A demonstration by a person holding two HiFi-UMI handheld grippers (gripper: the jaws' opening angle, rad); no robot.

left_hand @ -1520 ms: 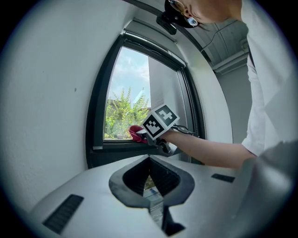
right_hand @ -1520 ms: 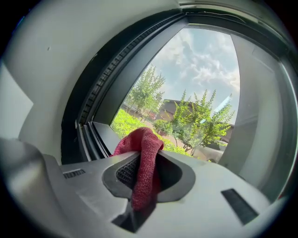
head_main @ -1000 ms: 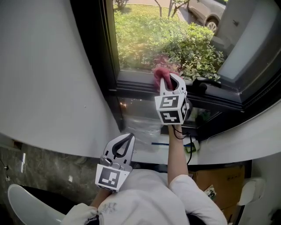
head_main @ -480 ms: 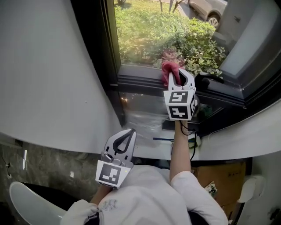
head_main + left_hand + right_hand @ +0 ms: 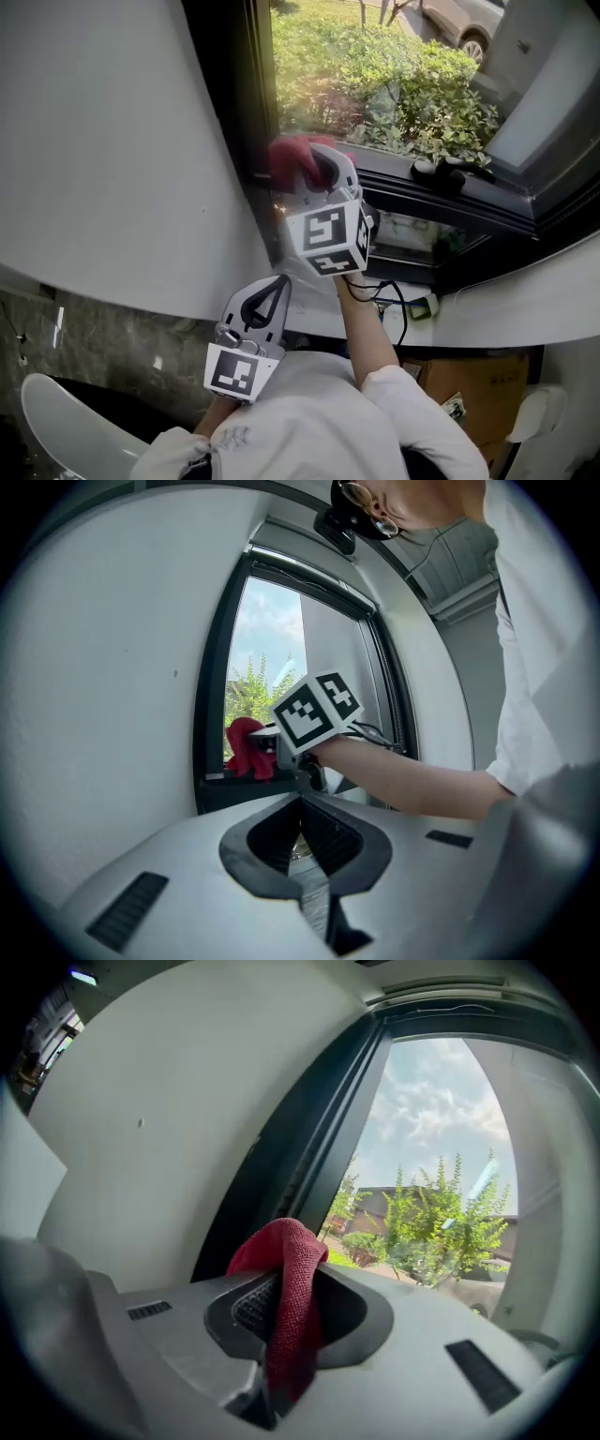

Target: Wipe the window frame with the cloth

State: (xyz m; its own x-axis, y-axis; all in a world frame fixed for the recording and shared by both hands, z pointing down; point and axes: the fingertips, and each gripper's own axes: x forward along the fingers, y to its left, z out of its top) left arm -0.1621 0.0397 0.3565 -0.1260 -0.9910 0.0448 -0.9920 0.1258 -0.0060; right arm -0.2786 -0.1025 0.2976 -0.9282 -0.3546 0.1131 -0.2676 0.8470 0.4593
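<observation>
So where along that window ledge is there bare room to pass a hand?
The dark bottom rail is bare between the right gripper and the black handle. The left corner is crowded: the red cloth, held in that gripper, is bunched there against the upright frame.

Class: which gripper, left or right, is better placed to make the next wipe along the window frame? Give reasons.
Right. The right gripper is shut on the red cloth at the corner of the window frame; the left gripper is shut, empty, low near the person's body.
</observation>
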